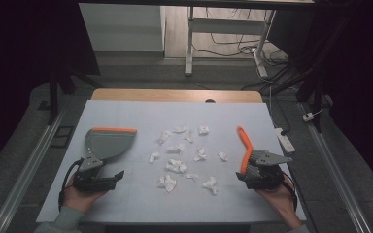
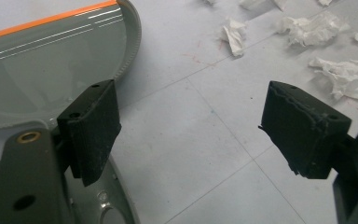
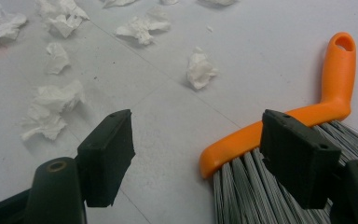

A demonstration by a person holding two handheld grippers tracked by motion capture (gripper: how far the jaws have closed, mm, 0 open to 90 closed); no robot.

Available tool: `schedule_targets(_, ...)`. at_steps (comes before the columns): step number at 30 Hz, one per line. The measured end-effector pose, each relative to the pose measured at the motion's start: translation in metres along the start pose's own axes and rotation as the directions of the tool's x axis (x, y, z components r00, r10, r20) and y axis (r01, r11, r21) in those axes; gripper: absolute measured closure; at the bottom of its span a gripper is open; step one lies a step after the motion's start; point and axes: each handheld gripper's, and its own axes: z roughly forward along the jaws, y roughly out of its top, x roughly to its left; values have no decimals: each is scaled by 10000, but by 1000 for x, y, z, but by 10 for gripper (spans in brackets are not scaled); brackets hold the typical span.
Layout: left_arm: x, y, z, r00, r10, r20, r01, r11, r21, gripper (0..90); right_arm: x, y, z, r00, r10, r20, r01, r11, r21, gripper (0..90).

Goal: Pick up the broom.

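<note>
Orange trim marked both tools on the white board (image 1: 126, 199): the lip of the grey dustpan (image 1: 109, 143) at the left and the bent handle of the brush (image 1: 245, 145) at the right. Crumpled paper scraps (image 1: 176, 166) lay scattered between them. The left gripper (image 2: 186, 135) hung released over the dustpan's handle end, jaws wide with nothing between them; the right gripper (image 3: 205, 154) was equally slack, one jaw above the brush's grey bristles. I judged the scraps light enough that a hasty sweep would flick them off the board, and a pinch on bristles rather than handle would let the brush twist. Beyond the wooden table edge (image 1: 175, 94) the room was dim, with cables (image 1: 233, 46) on the floor.
</note>
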Motion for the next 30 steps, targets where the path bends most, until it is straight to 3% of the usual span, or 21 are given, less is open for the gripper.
schedule_targets(18,1,0,1,9999,40,-120,-41,10000,-54,199,3,6,-2,9999,-18,-166,21,9999,168,266)
schedule_targets(24,0,0,1,9997,129,-188,-130,9999,-102,200,4,18,-7,9999,-91,-69,92,9999,139,268)
schedule_targets(30,0,0,1,9996,160,-220,-163,9997,-160,200,-3,33,-8,9999,130,68,-132,9994,326,268)
